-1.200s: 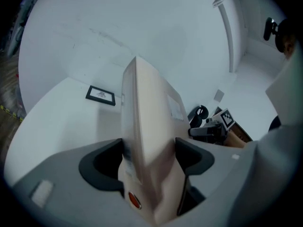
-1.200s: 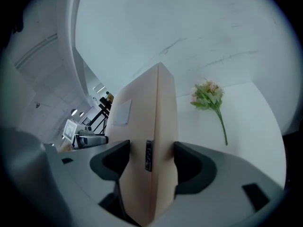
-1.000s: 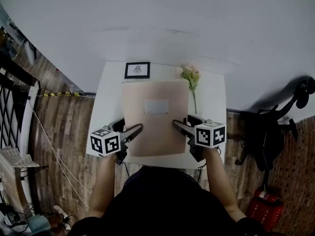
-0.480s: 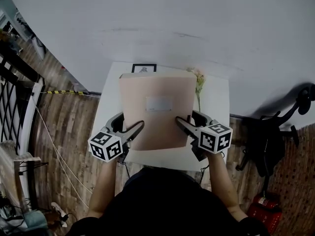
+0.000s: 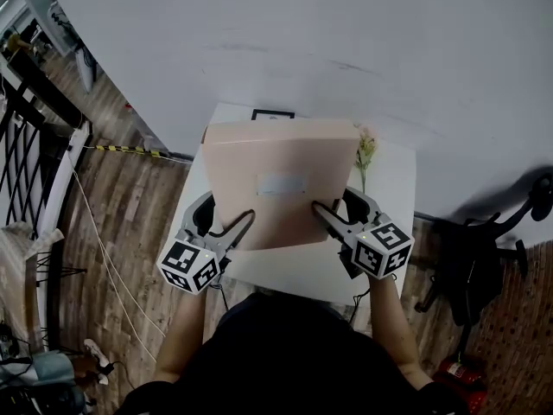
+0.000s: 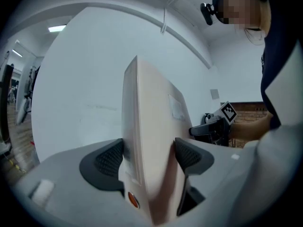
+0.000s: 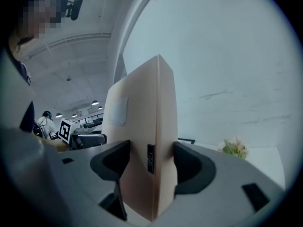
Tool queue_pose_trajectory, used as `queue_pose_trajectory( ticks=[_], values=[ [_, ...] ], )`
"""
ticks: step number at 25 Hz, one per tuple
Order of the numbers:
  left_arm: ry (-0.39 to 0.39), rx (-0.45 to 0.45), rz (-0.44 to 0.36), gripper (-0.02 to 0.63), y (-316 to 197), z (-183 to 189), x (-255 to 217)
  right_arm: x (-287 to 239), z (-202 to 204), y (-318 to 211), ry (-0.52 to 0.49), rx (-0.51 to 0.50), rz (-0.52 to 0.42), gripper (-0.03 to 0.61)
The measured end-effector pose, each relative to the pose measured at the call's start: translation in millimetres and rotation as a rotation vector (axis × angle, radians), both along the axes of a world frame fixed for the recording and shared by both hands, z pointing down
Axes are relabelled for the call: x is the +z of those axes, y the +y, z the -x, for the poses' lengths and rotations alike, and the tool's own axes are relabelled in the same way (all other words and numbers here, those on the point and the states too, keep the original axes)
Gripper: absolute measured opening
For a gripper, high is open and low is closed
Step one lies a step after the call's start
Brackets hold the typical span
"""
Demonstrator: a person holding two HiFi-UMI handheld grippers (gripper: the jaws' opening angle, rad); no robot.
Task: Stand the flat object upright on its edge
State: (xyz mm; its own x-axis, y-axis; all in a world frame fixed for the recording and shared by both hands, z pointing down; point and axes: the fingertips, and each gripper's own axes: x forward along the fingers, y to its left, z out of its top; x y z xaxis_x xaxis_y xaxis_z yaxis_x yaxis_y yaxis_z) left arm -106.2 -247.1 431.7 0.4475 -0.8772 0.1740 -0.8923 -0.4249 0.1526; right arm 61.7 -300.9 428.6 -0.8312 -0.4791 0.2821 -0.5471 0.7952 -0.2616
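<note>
Flat pale-pink rectangular cardboard box (image 5: 281,180): tilted steeply over white square table (image 5: 302,271), top edge toward 12 o'clock. Left gripper (image 5: 244,223): jaws clamped on its 9 o'clock edge. Right gripper (image 5: 320,212): clamped on its 3 o'clock edge.

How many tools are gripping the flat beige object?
2. The left tool clamps the left edge of the flat beige object; the right tool clamps its right edge. No others are visible.

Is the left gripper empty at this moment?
No, the left gripper is clamped on the edge of the flat beige cardboard box.
</note>
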Motion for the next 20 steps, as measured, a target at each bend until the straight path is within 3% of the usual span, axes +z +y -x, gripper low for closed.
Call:
queue_pose_trajectory(
  ticks=[6,20],
  values=[
    [-0.046,-0.094,-0.049,0.354,19,27,-8,-13,33,5,0.003,-0.085,-0.110,0.296],
    [-0.127,-0.341,-0.109,0.353,67,86,-21,-26,113,18,-0.035,-0.310,-0.224,0.296]
  ],
)
